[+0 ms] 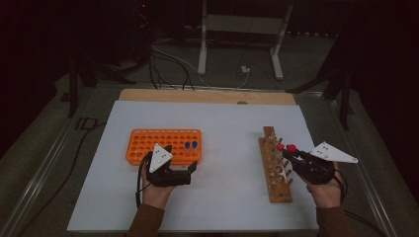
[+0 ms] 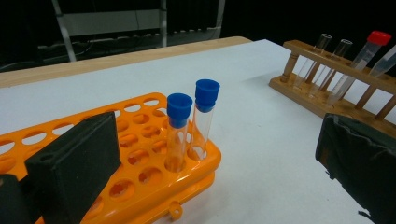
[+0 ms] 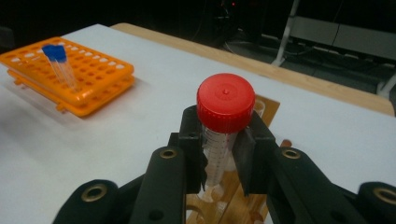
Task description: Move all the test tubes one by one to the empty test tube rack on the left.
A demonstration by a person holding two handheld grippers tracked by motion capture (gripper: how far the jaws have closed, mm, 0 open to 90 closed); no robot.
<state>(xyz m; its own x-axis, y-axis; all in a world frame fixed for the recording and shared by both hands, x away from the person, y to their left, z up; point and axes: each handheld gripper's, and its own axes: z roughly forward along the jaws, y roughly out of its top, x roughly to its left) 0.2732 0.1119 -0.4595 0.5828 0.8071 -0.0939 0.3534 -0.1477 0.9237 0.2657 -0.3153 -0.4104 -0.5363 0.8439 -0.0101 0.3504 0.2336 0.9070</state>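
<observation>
the clear plastic tube with the red screw cap (image 3: 224,135) sits clamped between the pads of the right gripper (image 3: 223,156), gripped just under the cap, above the brown wooden tube rack (image 1: 276,170) at the right of the table. its lower end looks close to the rack's holes, so a sideways pull could knock it against the wood and twist it in the pads. the grip is high on the tube, which lets the bottom swing; a loose squeeze could let it slide down.

a second red-capped tube (image 2: 362,53) leans in the wooden rack just beside it and could be bumped on the way out.

the left gripper (image 1: 180,170) rests at the near edge of the orange plastic rack with many round holes (image 1: 148,143), its jaws apart and holding nothing. two clear tubes with blue caps (image 2: 191,123) stand in the right end of that rack; a careless approach could tip them.

the held tube's tip is hidden behind the jaws, so i cannot tell whether it has cleared its hole. the dim light blurs the wooden rack in the high view.
</observation>
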